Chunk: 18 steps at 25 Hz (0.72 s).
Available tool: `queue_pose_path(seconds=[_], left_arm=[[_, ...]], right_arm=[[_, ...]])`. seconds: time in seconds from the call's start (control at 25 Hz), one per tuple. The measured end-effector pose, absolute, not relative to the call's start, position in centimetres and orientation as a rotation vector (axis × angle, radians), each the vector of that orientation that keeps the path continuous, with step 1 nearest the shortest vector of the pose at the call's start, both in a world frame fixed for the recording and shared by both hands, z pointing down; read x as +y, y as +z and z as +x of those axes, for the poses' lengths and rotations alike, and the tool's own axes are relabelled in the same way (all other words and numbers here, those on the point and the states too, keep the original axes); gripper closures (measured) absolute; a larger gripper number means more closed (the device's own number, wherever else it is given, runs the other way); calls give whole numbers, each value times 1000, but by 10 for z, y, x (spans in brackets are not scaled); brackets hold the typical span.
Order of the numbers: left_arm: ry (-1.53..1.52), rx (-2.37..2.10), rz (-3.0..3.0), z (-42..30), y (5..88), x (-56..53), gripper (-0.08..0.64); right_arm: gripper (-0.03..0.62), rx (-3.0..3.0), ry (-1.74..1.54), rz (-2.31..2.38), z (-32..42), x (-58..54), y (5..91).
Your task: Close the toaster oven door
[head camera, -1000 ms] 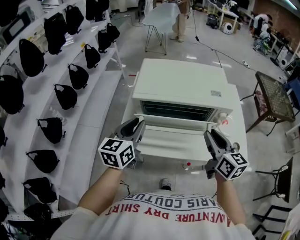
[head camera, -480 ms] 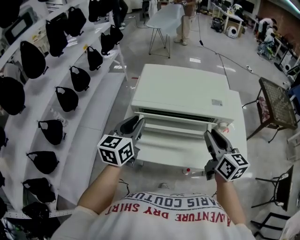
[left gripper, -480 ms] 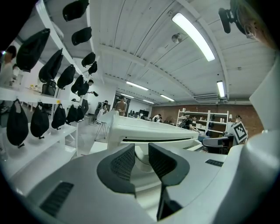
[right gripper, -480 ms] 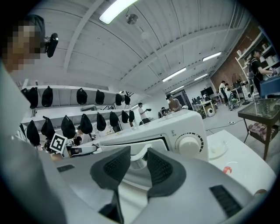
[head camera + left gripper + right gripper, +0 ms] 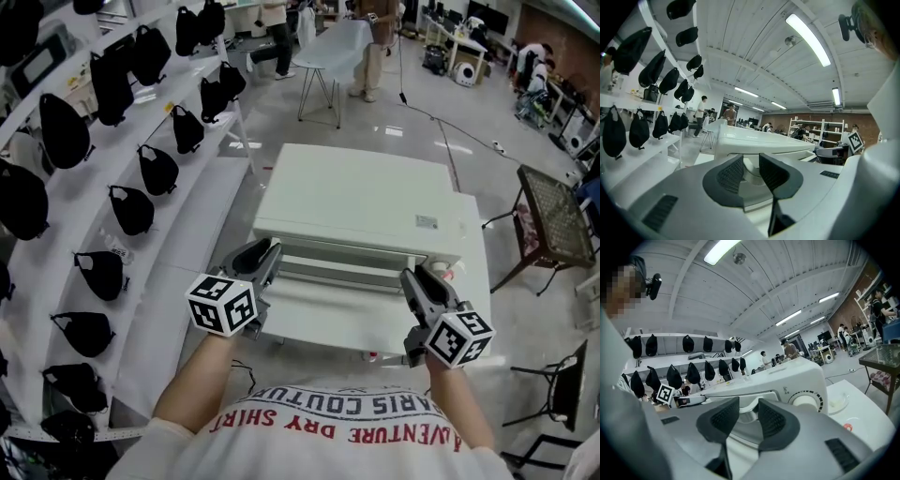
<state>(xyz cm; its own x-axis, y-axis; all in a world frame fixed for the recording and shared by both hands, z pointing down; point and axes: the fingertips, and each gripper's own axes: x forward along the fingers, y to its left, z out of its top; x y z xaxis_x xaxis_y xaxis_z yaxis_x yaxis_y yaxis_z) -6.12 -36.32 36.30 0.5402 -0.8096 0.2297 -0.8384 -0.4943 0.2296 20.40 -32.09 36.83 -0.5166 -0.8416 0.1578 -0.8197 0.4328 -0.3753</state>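
A white toaster oven point(image 5: 361, 192) stands on a white table point(image 5: 473, 281). Its door point(image 5: 333, 309) is tilted up, with only a narrow dark slit under the oven's top edge. My left gripper point(image 5: 268, 251) is shut on the left end of the door handle point(image 5: 337, 274), which shows as a white piece between the pads point(image 5: 749, 174). At the handle's right end is my right gripper point(image 5: 412, 278). Its jaws have just been opening slightly, and the handle point(image 5: 749, 414) still sits pinched between its pads. The oven's dial point(image 5: 805, 401) lies just right of that gripper.
White shelves point(image 5: 192, 150) with several black bags point(image 5: 131, 208) run along the left. A metal chair point(image 5: 548, 202) stands at the right, beside the table. A small red-marked thing point(image 5: 375, 356) lies at the table's front edge. People stand by a far table point(image 5: 328, 42).
The door has swung up from lying flat to almost against the oven front, hiding the dark cavity. Both grippers have gone up and towards the oven with the handle.
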Motion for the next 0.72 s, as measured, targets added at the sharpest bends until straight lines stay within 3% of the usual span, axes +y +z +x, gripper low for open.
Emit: queue_pose_path(seconds=[0.32, 0.72], left_arm=[[117, -1346, 2473, -60, 362, -363, 442], [113, -1192, 2565, -49, 335, -310, 382]], right_arm=[[456, 2670, -616, -1501, 205, -322, 368], [464, 2692, -514, -1504, 196, -282, 341]])
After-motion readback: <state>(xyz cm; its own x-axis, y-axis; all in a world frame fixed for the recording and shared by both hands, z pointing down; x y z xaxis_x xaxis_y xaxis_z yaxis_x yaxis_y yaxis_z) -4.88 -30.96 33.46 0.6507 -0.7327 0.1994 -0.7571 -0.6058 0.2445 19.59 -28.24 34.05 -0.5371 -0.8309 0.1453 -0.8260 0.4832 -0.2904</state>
